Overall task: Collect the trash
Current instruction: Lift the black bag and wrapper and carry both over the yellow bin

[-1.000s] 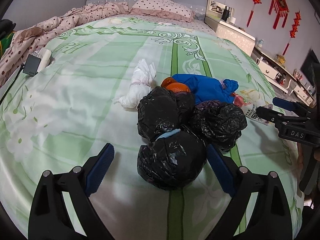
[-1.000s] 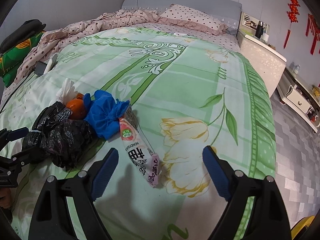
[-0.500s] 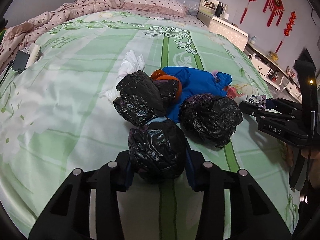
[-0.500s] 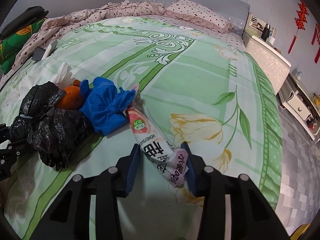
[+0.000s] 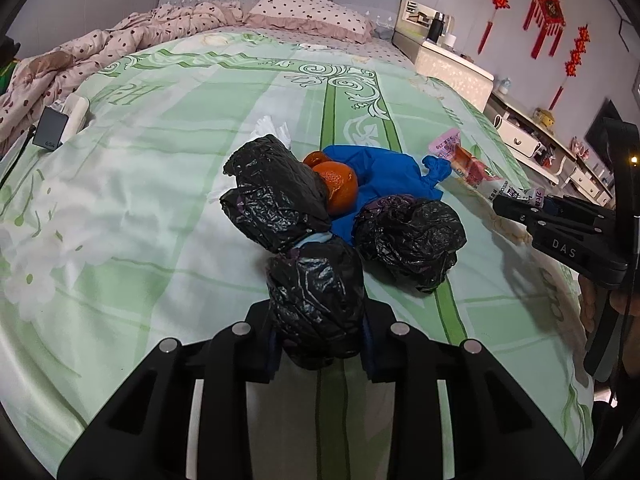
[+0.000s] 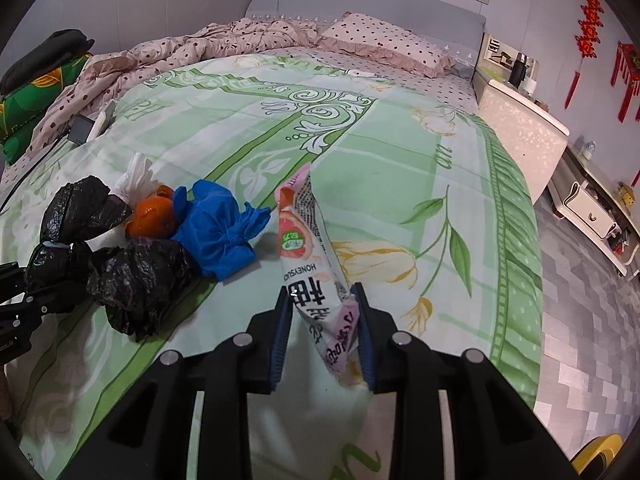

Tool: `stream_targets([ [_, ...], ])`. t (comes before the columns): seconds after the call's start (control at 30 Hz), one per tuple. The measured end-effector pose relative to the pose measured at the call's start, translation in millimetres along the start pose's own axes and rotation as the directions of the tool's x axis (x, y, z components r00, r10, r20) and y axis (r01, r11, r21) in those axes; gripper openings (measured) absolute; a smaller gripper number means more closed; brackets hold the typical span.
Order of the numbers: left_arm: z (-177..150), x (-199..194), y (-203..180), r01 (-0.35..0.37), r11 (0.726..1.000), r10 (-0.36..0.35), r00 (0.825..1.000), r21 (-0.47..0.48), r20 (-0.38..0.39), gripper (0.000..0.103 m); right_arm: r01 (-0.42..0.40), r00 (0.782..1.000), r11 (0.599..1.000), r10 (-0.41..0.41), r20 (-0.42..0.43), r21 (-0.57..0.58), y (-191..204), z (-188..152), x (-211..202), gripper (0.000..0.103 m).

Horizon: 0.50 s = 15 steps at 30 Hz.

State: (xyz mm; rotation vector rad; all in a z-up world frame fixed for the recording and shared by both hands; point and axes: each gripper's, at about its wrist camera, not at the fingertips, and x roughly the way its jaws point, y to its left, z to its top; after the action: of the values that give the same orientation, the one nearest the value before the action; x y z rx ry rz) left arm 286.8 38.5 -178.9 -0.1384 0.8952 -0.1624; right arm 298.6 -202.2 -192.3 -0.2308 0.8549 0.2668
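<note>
Trash lies in a heap on the green bedspread point(image 5: 160, 216). My left gripper point(image 5: 320, 344) is shut on the nearest black bag point(image 5: 316, 300). Two more black bags point(image 5: 276, 196) point(image 5: 412, 236), an orange object point(image 5: 336, 184), a blue bag point(image 5: 384, 168) and a white tissue point(image 5: 272, 128) sit behind it. My right gripper point(image 6: 322, 336) is shut on a pink snack wrapper point(image 6: 308, 256) and holds it tilted above the bedspread point(image 6: 400, 168), right of the blue bag point(image 6: 216, 232). The right gripper also shows in the left wrist view point(image 5: 520, 208).
A crumpled dotted quilt point(image 6: 180, 48) and pillow point(image 6: 384, 40) lie at the head of the bed. A dark device point(image 5: 50, 132) lies at the left edge. A nightstand point(image 6: 520, 120) and low cabinet point(image 6: 592, 208) stand to the right, beside the grey floor point(image 6: 580, 340).
Both grippers closed from wide open: the left onto the nearest black bag, the right onto the snack wrapper. The wrapper's far end has lifted off the bedspread.
</note>
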Motion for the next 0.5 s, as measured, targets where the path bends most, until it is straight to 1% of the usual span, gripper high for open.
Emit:
stream_targets([
  [0.5,4,-65,-18,-0.026,0.999,0.024,0.995,0.026,0.095,0.028,-0.009,0.995,0.997,0.001,0.097,0.078,-14,-4,-80,0.028],
])
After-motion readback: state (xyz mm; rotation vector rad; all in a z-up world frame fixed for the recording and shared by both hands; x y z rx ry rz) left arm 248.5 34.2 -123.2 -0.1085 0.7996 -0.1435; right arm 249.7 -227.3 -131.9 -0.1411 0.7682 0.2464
